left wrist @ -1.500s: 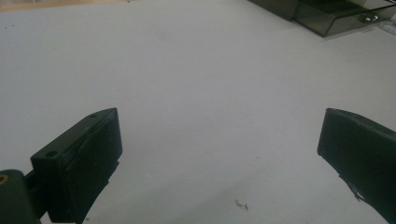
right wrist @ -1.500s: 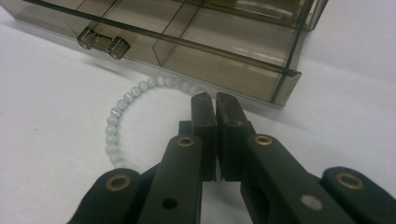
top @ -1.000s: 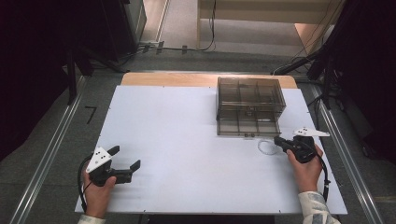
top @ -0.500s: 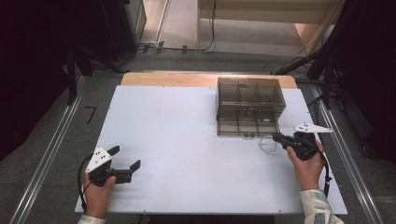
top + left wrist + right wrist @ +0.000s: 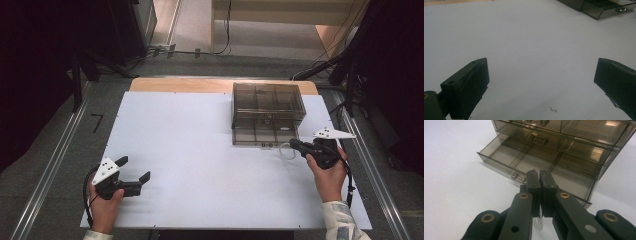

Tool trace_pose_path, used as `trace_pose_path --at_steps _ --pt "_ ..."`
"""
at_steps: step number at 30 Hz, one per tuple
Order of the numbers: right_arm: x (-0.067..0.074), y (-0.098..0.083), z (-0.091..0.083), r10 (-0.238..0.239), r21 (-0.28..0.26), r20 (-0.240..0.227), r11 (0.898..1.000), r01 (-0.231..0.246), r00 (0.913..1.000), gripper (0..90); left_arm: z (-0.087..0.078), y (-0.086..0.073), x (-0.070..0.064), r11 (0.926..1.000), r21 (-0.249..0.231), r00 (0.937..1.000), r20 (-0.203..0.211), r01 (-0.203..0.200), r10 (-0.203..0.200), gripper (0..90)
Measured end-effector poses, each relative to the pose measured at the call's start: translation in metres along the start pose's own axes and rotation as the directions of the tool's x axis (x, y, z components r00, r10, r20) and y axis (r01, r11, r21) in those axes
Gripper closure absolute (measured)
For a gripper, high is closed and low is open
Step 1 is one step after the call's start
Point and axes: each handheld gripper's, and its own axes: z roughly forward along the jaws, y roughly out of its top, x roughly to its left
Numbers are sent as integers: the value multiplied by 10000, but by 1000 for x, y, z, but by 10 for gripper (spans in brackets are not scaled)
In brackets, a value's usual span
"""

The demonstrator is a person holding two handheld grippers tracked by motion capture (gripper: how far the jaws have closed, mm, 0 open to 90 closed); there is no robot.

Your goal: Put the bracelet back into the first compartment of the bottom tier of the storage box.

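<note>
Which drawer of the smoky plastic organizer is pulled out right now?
The bottom drawer of the organizer: it juts out toward the right gripper, its dividers exposed, while the drawers above sit flush in the case.

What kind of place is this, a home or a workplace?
Probably a lab or a recording workspace, not a home. A bare white table holds a smoked plastic drawer box, dark stands and cables surround it, and a person holds the left gripper and right gripper.

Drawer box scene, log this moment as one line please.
left claw open, idle on table | right claw shut at bottom drawer, open | drawer box
</note>
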Motion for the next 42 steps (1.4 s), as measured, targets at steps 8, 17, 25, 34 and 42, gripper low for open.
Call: trace_pose_path --at_steps 8,17,25,34,42 --pt "6 10 0 -168 -90 -168 9998 167 9997 857 0 0 0 10000 -12 10000 11 -8 8 5" --pt "11 17 2 -314 -183 -265 9994 310 9992 857 0 0 0 10000 -10 10000 13 2 -2 5" --pt "14 23 4 -404 -302 -284 9988 396 9988 857 0 0 0 10000 -15 10000 18 11 -11 5" --pt "19 33 7 -535 -450 -387 9976 518 9978 857 0 0 0 10000 -18 10000 25 3 -3 5" --pt "24 40 15 -637 -524 -499 9968 611 9967 857 0 0 0 10000 -15 10000 31 8 -8 5"
